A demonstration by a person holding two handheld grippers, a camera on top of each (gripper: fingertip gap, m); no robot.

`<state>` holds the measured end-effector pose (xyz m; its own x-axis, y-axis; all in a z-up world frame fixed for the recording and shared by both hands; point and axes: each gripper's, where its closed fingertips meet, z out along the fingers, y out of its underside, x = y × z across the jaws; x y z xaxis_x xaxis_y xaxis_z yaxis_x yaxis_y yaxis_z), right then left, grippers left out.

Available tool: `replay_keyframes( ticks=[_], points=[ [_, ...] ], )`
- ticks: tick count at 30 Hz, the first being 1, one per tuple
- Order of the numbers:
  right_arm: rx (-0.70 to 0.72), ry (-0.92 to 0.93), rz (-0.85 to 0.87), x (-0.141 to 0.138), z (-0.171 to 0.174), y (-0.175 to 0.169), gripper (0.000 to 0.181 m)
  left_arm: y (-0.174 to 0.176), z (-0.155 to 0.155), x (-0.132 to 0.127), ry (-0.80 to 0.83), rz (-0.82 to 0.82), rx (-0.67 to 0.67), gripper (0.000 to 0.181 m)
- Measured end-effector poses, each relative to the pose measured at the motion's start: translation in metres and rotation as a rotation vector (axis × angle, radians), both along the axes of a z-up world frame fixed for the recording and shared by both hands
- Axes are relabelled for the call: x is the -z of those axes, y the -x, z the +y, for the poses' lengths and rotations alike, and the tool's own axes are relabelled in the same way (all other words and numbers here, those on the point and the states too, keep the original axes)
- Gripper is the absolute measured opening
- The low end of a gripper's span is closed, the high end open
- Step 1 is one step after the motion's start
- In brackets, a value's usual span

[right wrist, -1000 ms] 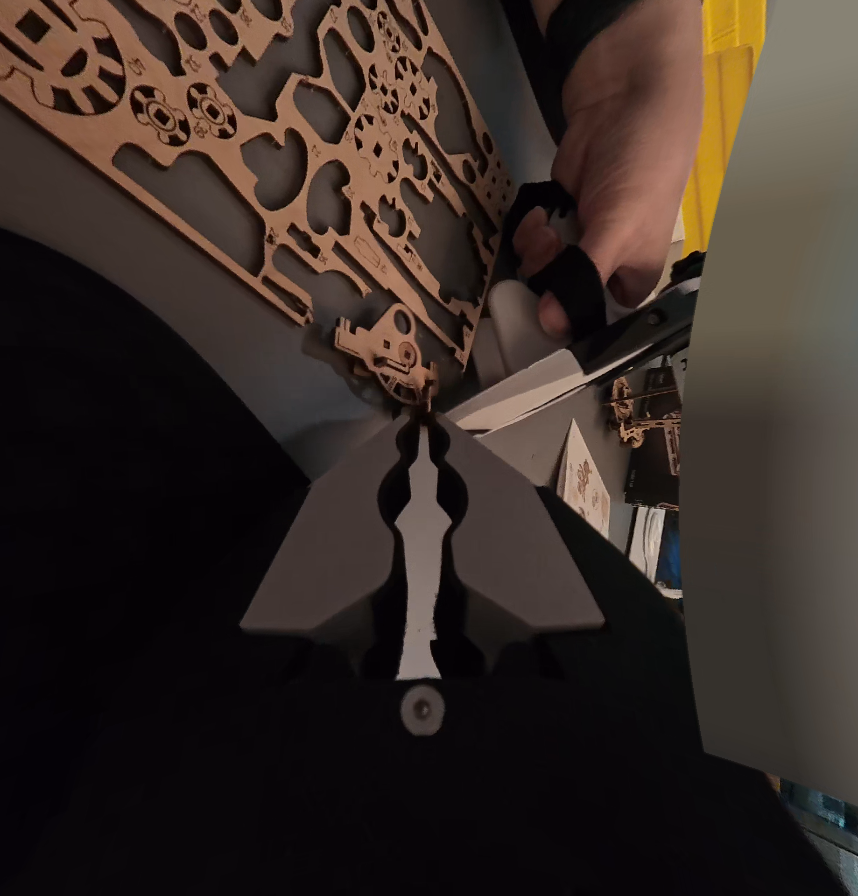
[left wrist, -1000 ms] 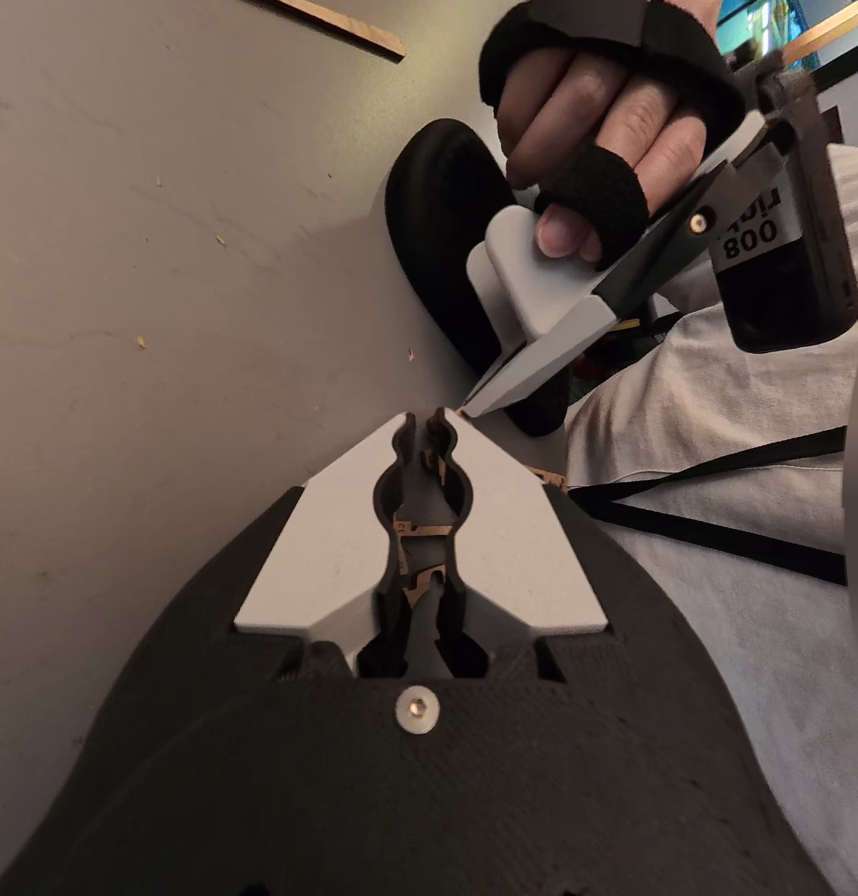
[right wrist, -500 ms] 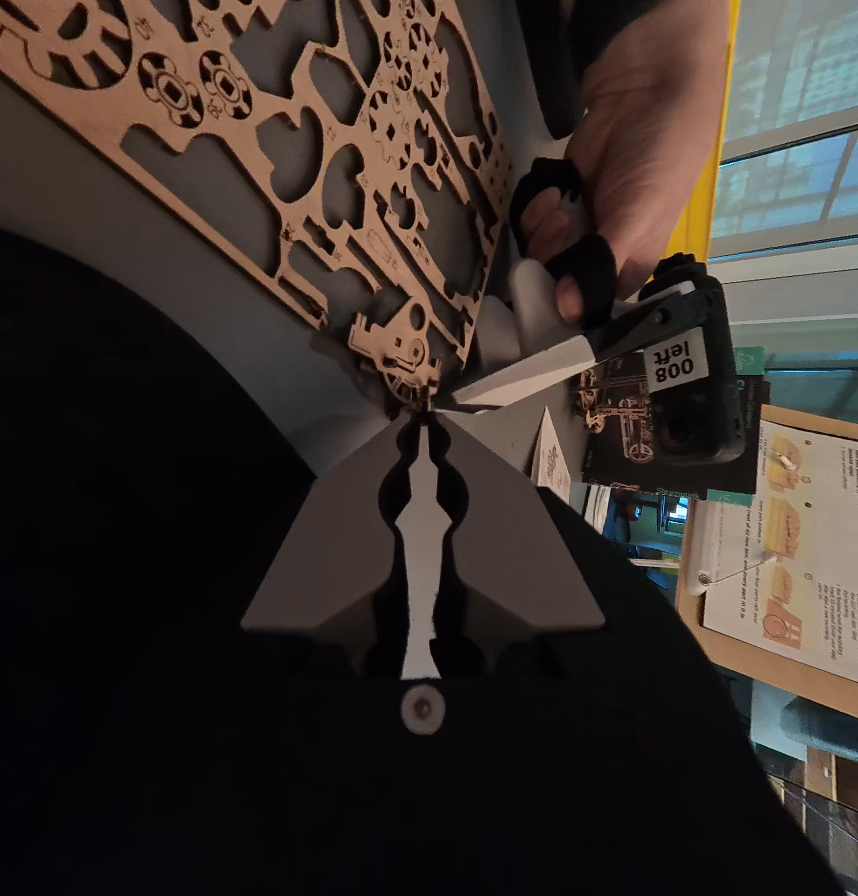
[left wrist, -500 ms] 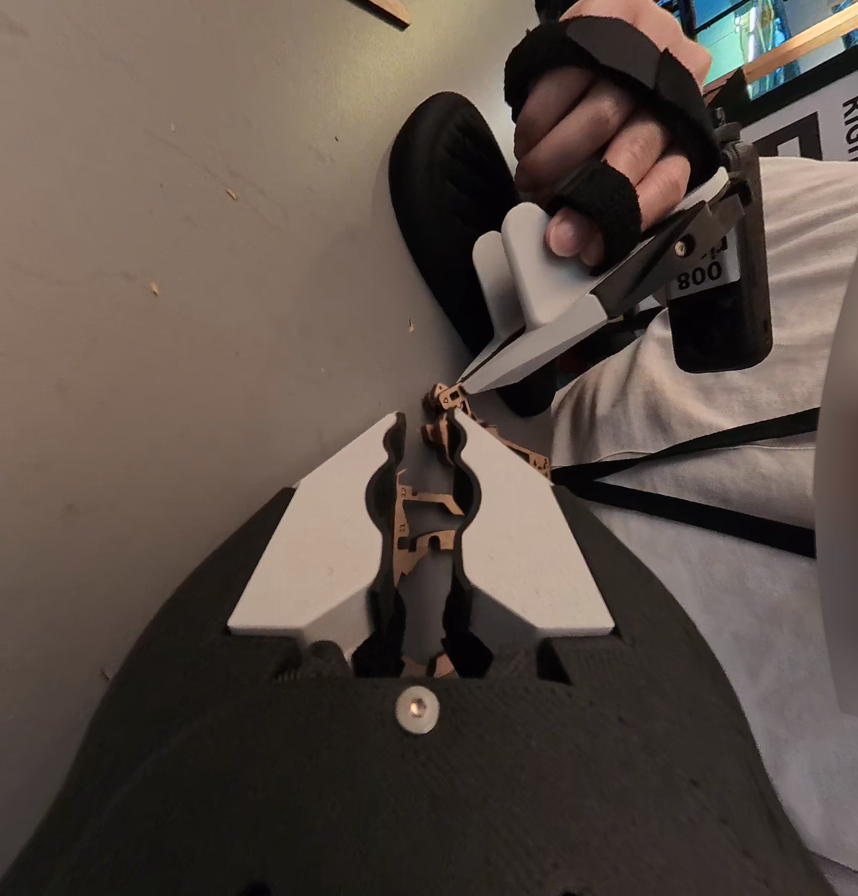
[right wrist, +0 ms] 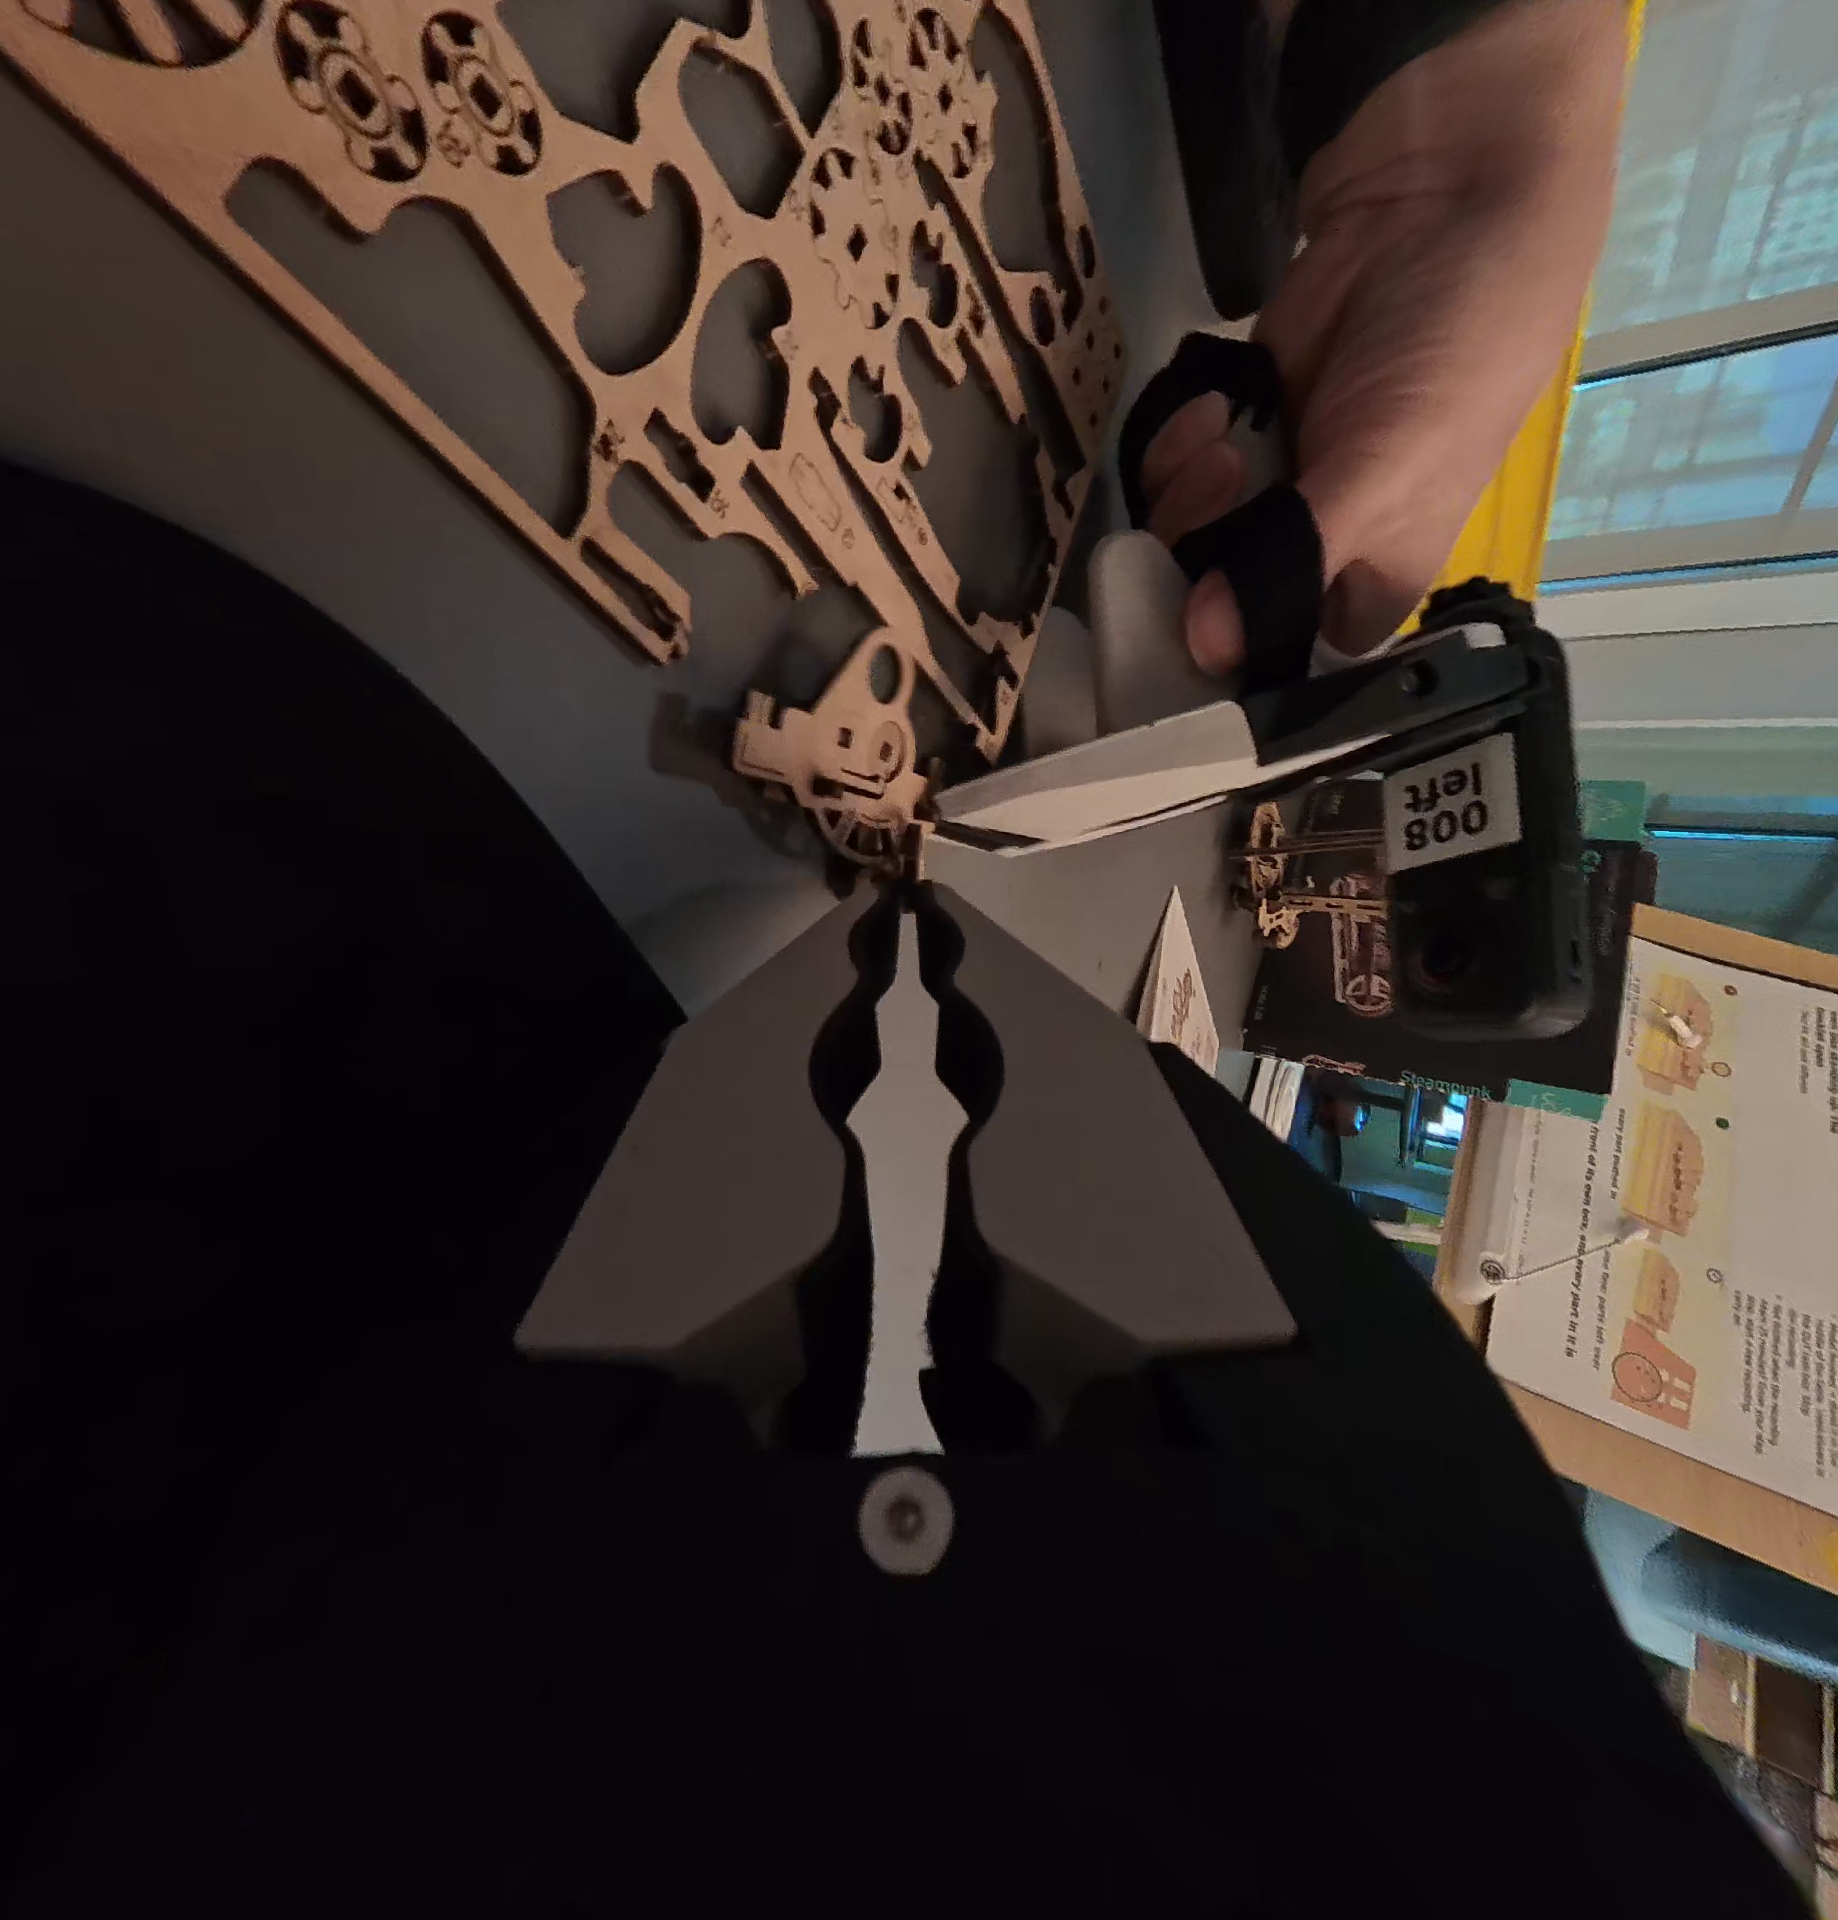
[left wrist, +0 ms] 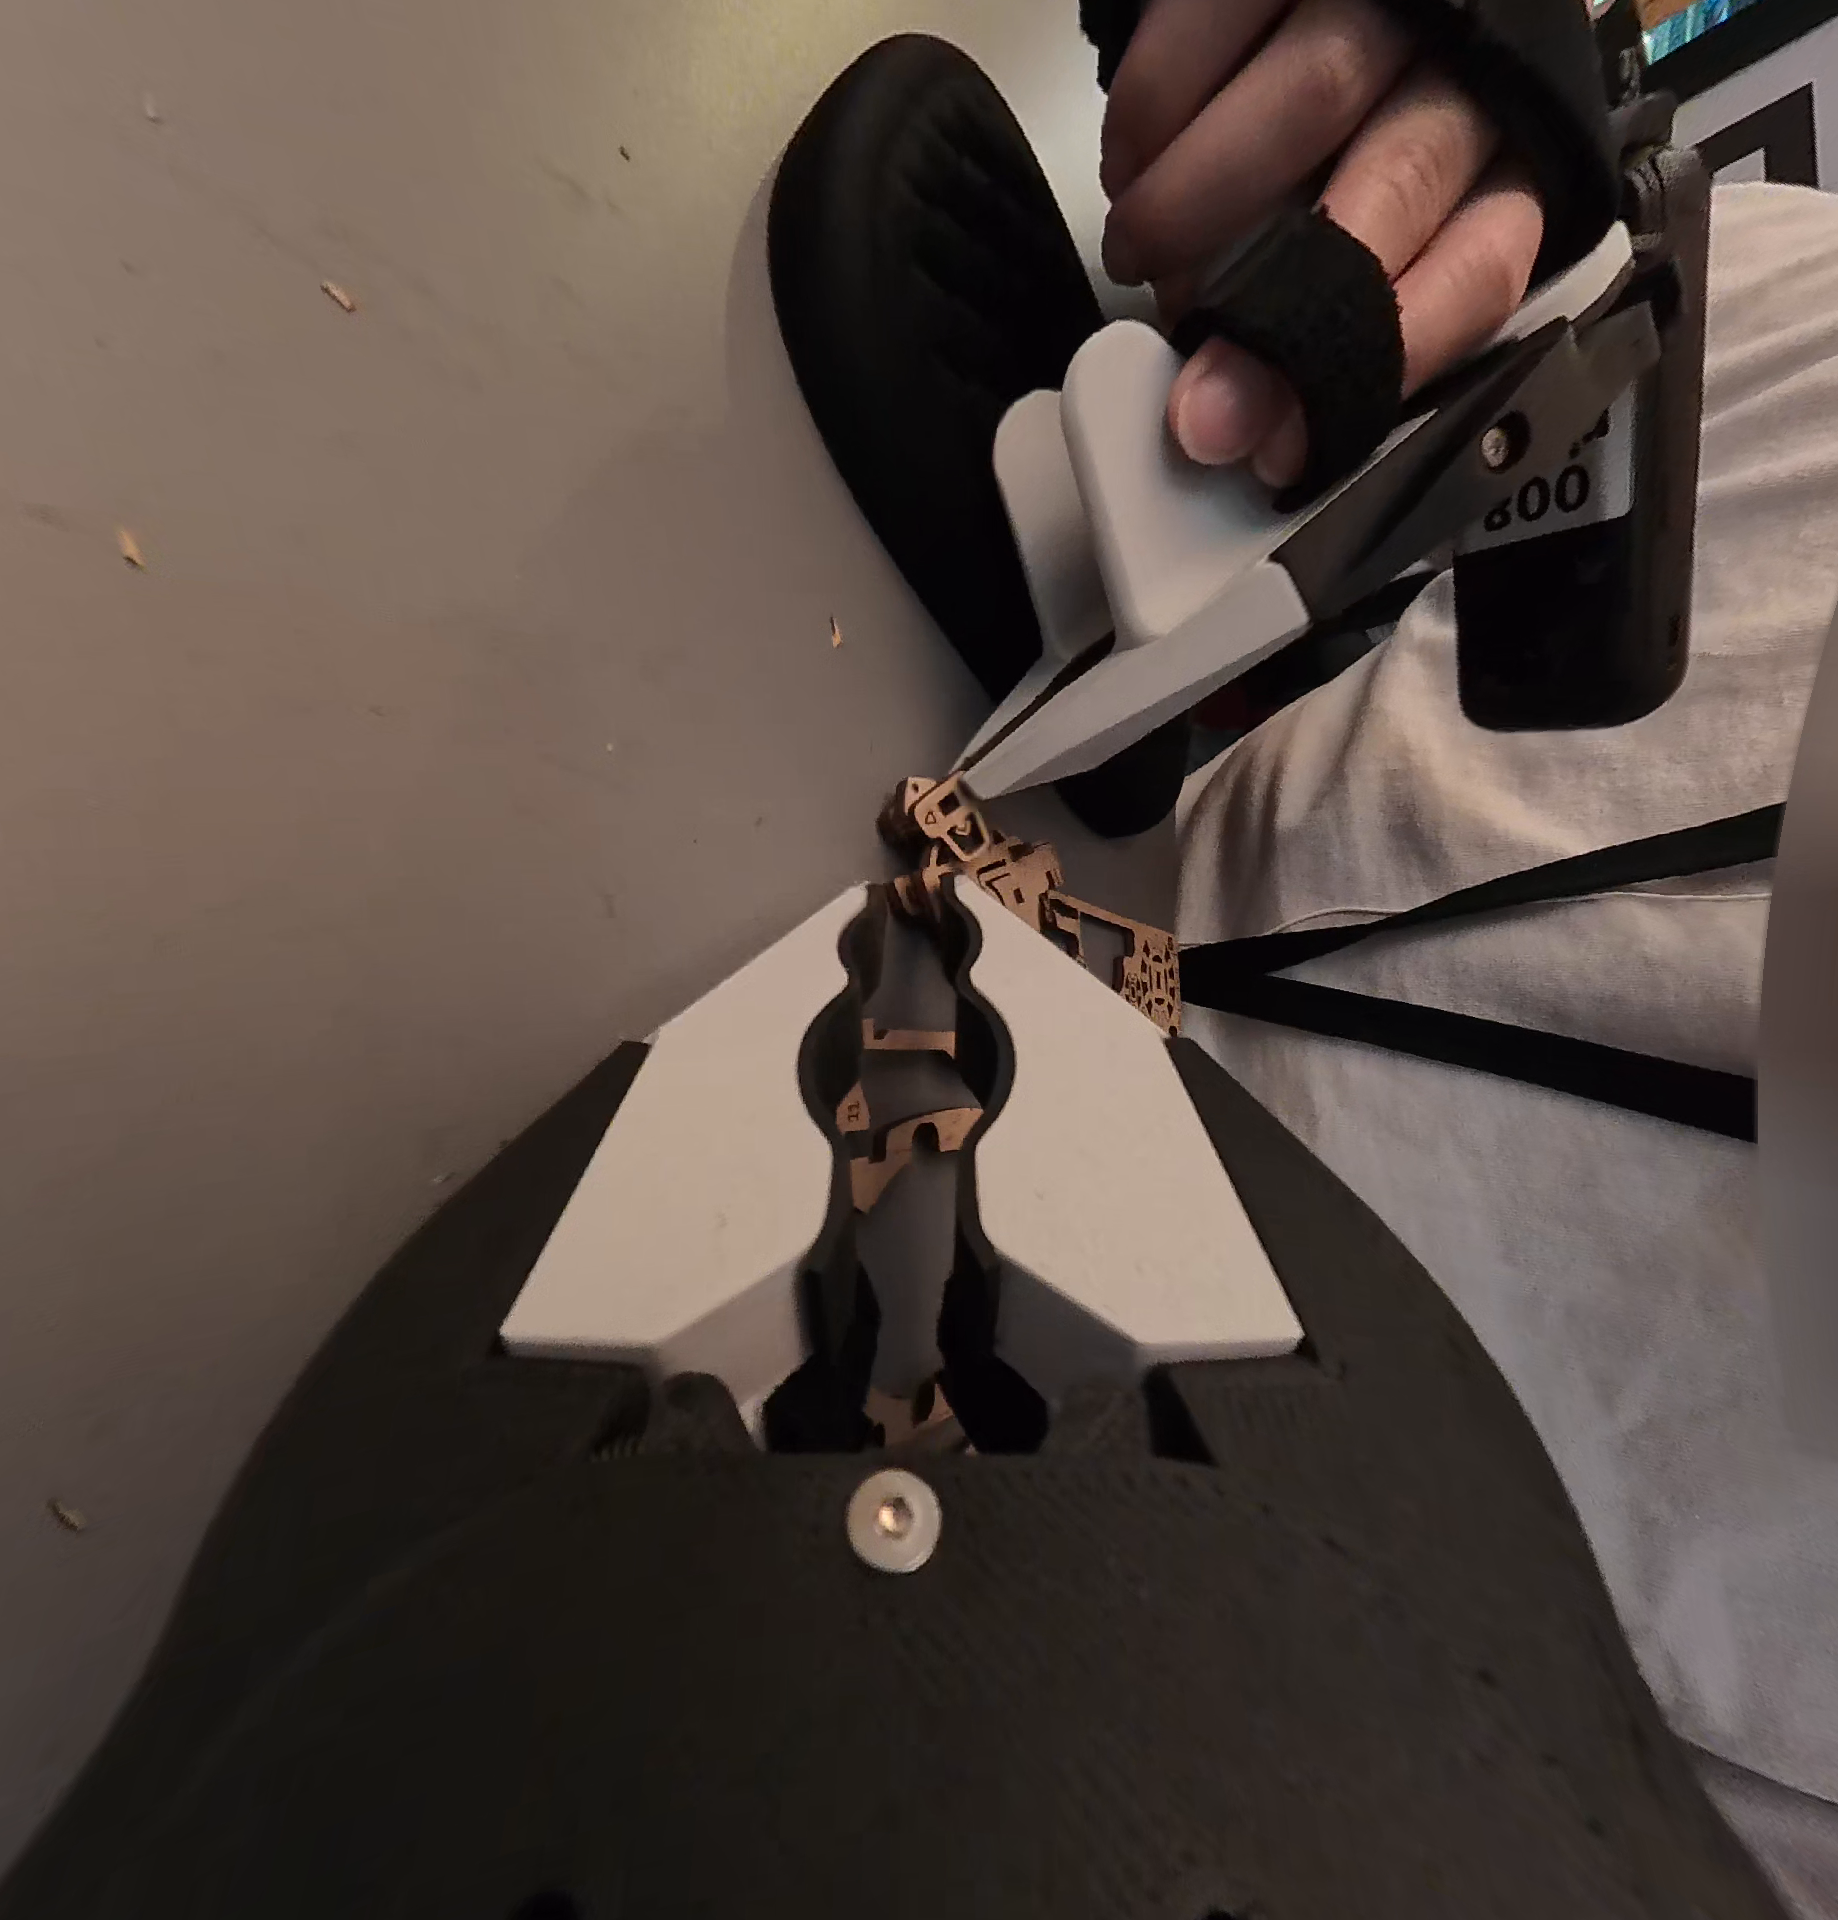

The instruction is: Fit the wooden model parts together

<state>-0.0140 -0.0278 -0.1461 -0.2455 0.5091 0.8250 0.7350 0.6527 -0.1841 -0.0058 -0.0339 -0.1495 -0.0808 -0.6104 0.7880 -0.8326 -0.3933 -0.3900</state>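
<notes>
Both tips now met: left gripper (left wrist: 920, 904) pinching the wooden assembly (left wrist: 1008, 883), right gripper (right wrist: 899, 899) pressed onto a small part (right wrist: 842, 764) (closer than a second ago), joining just ahead, seating likely next.

A flat wooden part (left wrist: 910, 1117) is clamped between the closed fingers of the left gripper (left wrist: 920, 891). A second wooden piece (left wrist: 962, 826) is pinched by the right gripper (left wrist: 965, 781), touching it.

Tan fretwork sheet (right wrist: 541, 312), pale grey table (left wrist: 323, 623).
</notes>
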Motion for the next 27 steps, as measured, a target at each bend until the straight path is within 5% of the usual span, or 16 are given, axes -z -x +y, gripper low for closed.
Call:
replay_keyframes(
  ticks=[13, 27],
  points=[
    [0.025, -0.111, 0.051, -0.014, -0.002, -0.002, 0.001, -0.003, -0.003, -0.009, 0.134, -0.008, -0.019, 0.001],
    [-0.007, -0.296, 0.107, -0.032, 0.048, 0.013, 0.001, 0.021, 0.057, -0.009, 0.179, 0.002, -0.182, 0.0]
  ],
)
